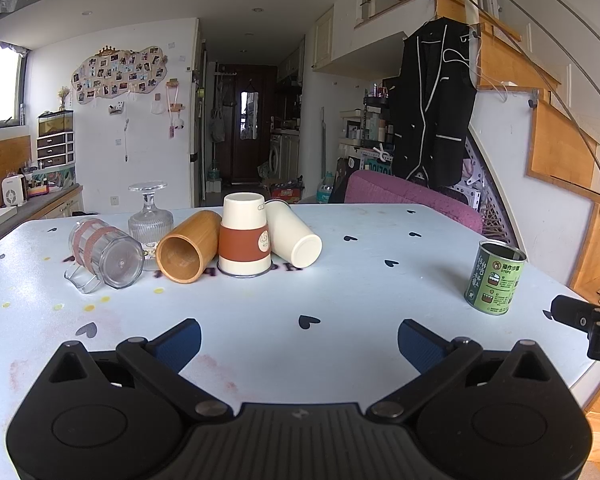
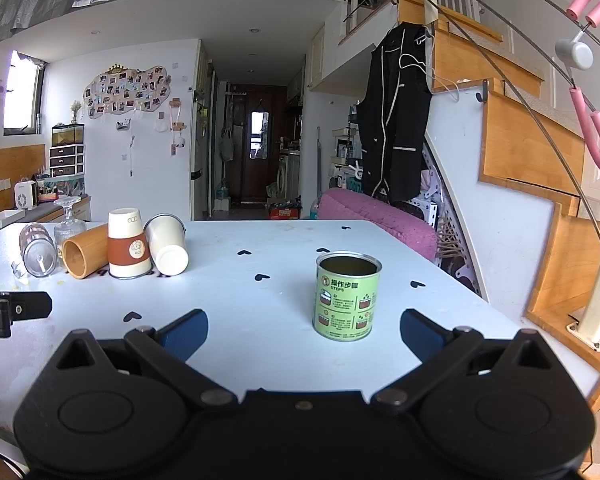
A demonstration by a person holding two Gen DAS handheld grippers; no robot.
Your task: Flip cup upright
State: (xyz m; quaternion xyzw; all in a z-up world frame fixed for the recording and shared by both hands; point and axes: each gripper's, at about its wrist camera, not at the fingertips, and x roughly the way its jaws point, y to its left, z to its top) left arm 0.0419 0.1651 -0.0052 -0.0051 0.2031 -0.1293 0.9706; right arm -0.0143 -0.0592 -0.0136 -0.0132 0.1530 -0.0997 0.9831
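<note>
Several cups are being faced across the pale heart-printed table [image 1: 380, 300], the inverted white paper cup with brown sleeve [image 1: 245, 236] lying straight ahead of the left gripper [image 1: 299, 340], nearer than the right gripper [image 2: 304, 334], both being held spread, empty.

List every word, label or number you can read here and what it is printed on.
"操作步骤" over "STEPS": heading on the green tin can, also seen at.
Smaller print beside the can's pictures: too small to read.
Dark letters on the tablecloth beneath the paper cup: mostly covered, unreadable.
Cup's round cartoon sticker: no readable words.
</note>
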